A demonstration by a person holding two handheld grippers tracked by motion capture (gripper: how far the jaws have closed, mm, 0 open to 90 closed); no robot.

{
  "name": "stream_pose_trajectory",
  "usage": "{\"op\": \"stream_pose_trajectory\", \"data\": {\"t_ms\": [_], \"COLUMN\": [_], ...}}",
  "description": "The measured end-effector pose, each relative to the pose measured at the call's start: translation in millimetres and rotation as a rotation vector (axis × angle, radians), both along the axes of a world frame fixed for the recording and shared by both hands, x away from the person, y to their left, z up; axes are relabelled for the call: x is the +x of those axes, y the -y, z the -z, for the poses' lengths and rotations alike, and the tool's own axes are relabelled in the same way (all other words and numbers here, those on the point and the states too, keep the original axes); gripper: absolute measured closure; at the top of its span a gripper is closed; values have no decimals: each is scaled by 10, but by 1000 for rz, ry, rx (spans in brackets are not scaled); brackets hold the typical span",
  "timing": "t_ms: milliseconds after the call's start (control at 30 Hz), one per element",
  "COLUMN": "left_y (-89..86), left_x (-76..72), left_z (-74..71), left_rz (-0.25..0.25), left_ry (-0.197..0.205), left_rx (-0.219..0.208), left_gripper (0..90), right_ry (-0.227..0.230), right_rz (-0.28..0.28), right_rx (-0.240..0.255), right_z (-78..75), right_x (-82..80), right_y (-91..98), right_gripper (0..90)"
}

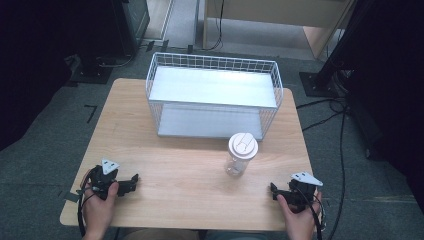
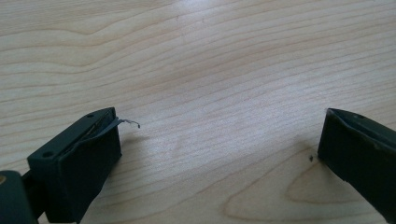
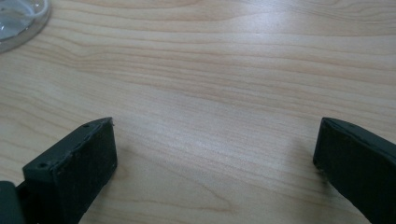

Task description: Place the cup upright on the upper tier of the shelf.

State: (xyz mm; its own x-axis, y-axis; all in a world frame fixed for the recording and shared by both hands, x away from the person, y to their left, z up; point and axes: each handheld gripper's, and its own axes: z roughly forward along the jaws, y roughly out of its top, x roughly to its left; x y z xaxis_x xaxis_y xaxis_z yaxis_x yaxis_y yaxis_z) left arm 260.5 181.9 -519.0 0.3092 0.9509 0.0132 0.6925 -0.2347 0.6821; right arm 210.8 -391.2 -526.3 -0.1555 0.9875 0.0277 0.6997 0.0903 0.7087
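At seven o'clock on the wooden table (image 1: 190,175), your left gripper (image 1: 131,182) rests with its jaws spread wide, nothing between them; the left gripper view shows bare wood grain in the gap and a thin frayed strip curling off the left pad (image 2: 95,135). At five o'clock, your right gripper (image 1: 273,190) lies the same way, jaws parted as far as they go and holding nothing. Your hands grip both tools from the near edge, forearms coming in low, the two grippers angled inward toward each other. Between them, toward one o'clock of centre, the clear jar (image 1: 240,156) with its white lid stands upright, well apart from both grippers. Behind it, at twelve o'clock, sits the white wire shelf (image 1: 215,97).
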Motion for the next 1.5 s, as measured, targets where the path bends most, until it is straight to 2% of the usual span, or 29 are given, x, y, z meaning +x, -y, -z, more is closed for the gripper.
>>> {"op": "stream_pose_trajectory", "data": {"t_ms": [100, 167, 233, 300, 433, 533, 733, 867, 1167, 1500], "left_y": [0, 1, 1, 1, 0, 0, 0, 1, 0, 1], "left_x": [0, 0, 0, 0, 0, 0, 0, 0, 0, 0], "left_z": [0, 0, 0, 0, 0, 0, 0, 0, 0, 0], "left_rz": [0, 0, -1, -1, 0, 0, 0, 0, 0, 0], "left_ry": [0, 1, 1, 0, 0, 0, 0, 0, 0, 0], "left_rx": [-1, -1, 0, -1, 0, 0, 0, -1, -1, -1], "left_gripper": [0, 0, 0, 0, 0, 0, 0, 0, 0, 0], "right_ry": [10, 17, 27, 32, 81, 98, 131, 150, 204, 253], "right_rz": [-17, -14, 16, 6, -73, -123, -185, -211, -219, -223], "right_rx": [9, -17, -33, -21, 34, 89, 161, 187, 244, 249], "right_z": [-3, -5, -12, -41, -126, -178, -244, -274, -371, -482], "right_x": [-1, -31, -59, -70, -71, -42, 31, 88, 192, 299], "right_y": [-56, -152, -278, -383, -550, -660, -864, -972, -1137, -1240], "right_gripper": [9, 8, 8, 9, 9, 8, 9, 8, 9, 16]}}
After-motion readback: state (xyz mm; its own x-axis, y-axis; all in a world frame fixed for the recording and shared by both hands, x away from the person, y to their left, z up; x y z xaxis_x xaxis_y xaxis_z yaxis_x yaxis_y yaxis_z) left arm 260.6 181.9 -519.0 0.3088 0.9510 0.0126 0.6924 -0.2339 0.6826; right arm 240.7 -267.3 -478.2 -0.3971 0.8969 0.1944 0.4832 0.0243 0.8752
